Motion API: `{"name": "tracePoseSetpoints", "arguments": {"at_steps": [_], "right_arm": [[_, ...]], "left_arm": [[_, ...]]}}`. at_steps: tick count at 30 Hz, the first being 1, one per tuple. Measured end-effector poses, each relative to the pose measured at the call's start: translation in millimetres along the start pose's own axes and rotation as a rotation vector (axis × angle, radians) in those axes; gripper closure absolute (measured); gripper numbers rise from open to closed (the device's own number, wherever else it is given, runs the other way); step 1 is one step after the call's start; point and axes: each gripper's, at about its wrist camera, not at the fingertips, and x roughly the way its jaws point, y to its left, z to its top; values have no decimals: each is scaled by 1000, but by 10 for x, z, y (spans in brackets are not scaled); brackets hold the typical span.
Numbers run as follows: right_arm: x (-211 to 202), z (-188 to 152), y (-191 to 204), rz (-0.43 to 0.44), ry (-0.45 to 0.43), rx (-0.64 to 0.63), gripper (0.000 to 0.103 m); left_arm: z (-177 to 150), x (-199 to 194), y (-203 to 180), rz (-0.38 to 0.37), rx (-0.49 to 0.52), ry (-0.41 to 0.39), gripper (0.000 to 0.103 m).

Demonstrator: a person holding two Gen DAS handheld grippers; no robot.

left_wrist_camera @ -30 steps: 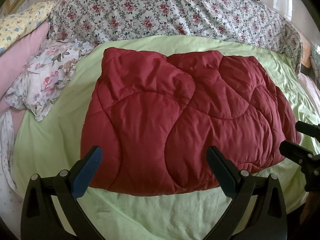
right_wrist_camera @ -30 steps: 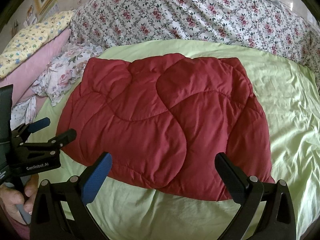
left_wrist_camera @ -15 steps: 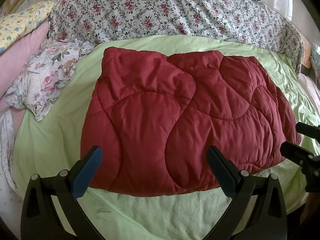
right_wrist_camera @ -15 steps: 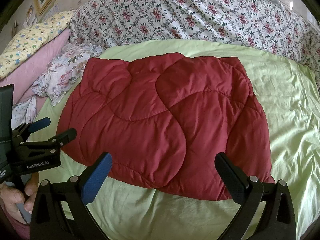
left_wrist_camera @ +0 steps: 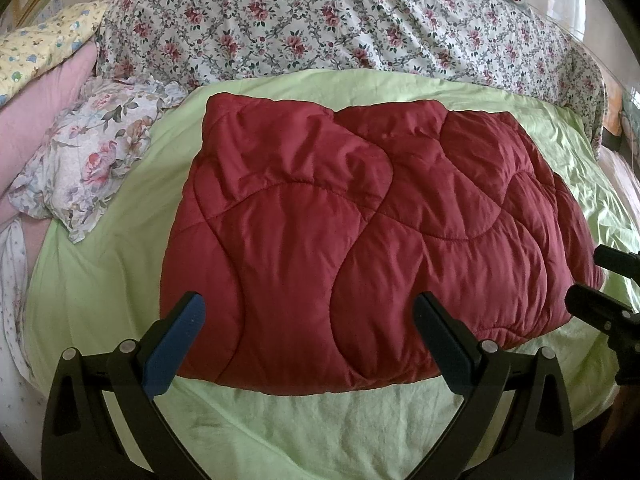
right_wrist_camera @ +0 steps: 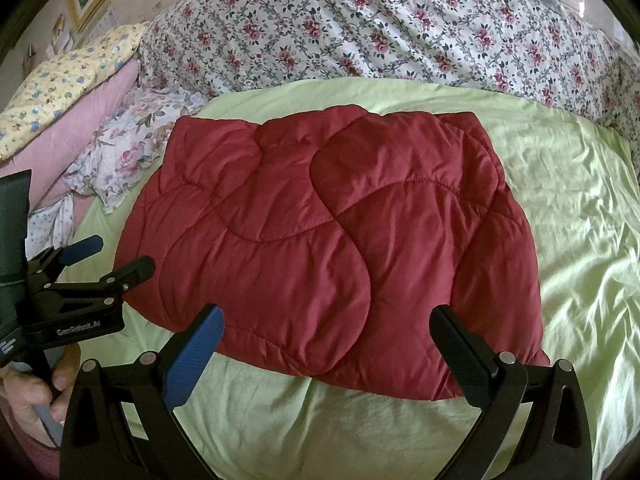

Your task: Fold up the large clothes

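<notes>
A folded dark-red quilted padded garment (left_wrist_camera: 372, 240) is lying flat on the wrinkled light-green bedsheet (left_wrist_camera: 92, 292). The left gripper (left_wrist_camera: 308, 320) and right gripper (right_wrist_camera: 326, 332) are hovering near its front edge, both spread wide, gripping nothing.

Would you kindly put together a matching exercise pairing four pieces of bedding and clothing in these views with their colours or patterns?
Things:
1. quilted garment
2. sheet under it
3. large bedspread behind
4. long pillow at far left

Looks:
A. plain pink
B. small roses on white
C. dark red
D. pale green

Pairs: 1-C, 2-D, 3-B, 4-A
</notes>
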Motion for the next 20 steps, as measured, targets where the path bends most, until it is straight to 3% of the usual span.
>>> {"name": "tracePoseSetpoints", "arguments": {"at_steps": [20], "right_arm": [[52, -26, -39, 41, 18, 33, 0]], "left_arm": [[34, 119, -72, -63, 1, 36, 0]]}}
